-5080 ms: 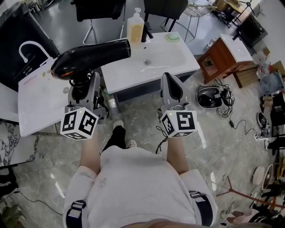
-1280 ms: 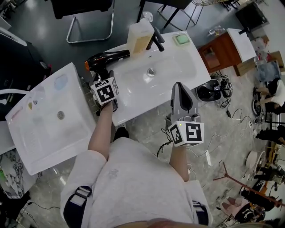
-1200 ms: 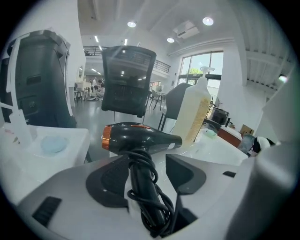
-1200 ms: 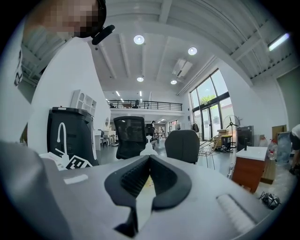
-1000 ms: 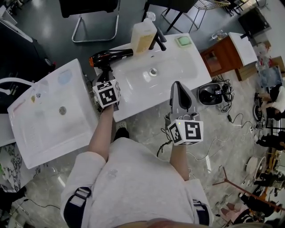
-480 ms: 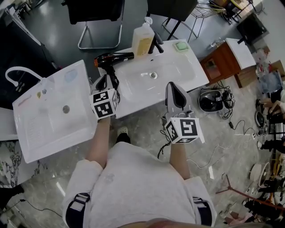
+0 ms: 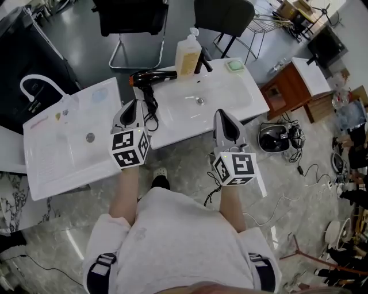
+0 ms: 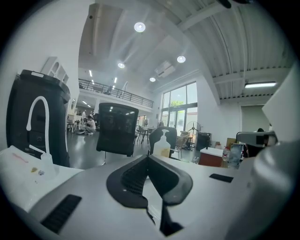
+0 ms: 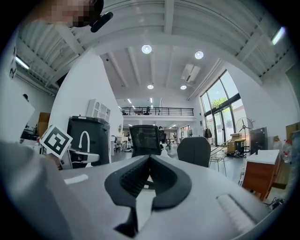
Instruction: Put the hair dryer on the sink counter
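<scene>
Mostly black hair dryer (image 7: 155,76), orange-ended.

You stand on a glossy grey stone-look floor (image 7: 190,172), with tangled black and white cables (image 7: 293,138) at your right. Ahead are a black office chair (image 7: 129,17) and a dark grey padded chair (image 7: 224,14); a reddish-brown wooden cabinet with a white top (image 7: 282,92) sits right. Round recessed ceiling lights (image 9: 146,49) glow above, tall glazed windows (image 9: 220,112) brighten the white wall (image 9: 84,89), and a railed mezzanine balcony (image 9: 157,111) crosses the far end.

Black hair dryer (image 7: 150,77) lies on sink counter (image 7: 230,102).
</scene>
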